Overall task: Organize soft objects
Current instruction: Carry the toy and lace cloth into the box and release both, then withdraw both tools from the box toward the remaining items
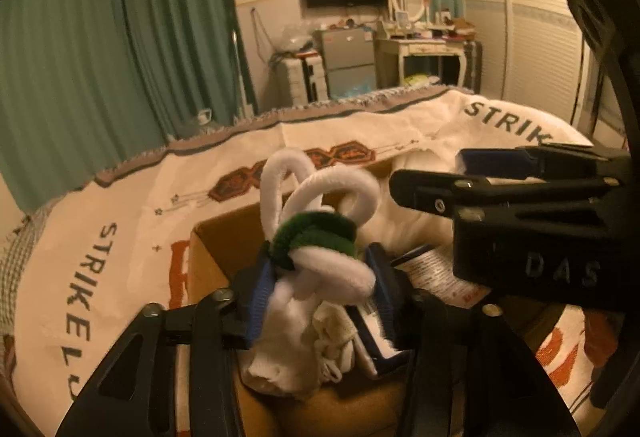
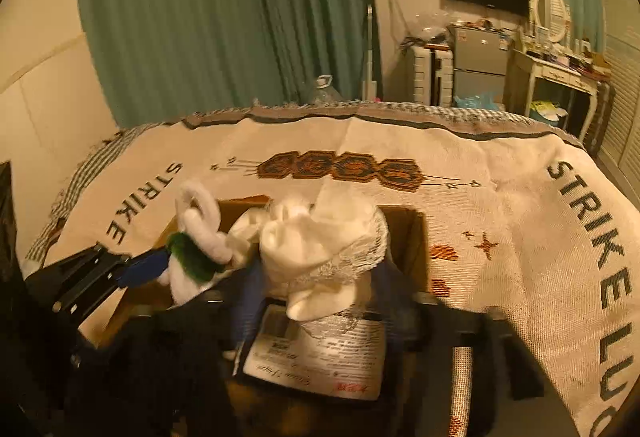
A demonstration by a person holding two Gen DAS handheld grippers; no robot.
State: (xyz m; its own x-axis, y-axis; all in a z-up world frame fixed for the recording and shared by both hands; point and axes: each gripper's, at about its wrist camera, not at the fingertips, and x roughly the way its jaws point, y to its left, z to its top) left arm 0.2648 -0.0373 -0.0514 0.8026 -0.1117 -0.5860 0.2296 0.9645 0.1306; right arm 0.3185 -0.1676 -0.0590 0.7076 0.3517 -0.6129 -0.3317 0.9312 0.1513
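In the left wrist view, the left hand-held gripper is clamped on a bundle of white and green plush loops, its blue pads pressing the bundle from both sides. The bundle hangs over an open cardboard box that sits on a cream bed blanket lettered STRIKE. White cloth lies in the box below. The right hand-held gripper crosses the upper right of the frame, just beside the loops.

In the right wrist view, the right hand-held gripper grips a bunched white towel with a mesh-like edge, held over the same box. A printed paper packet lies inside the box beneath it. At left, the left hand-held gripper holds the plush loops near the towel.
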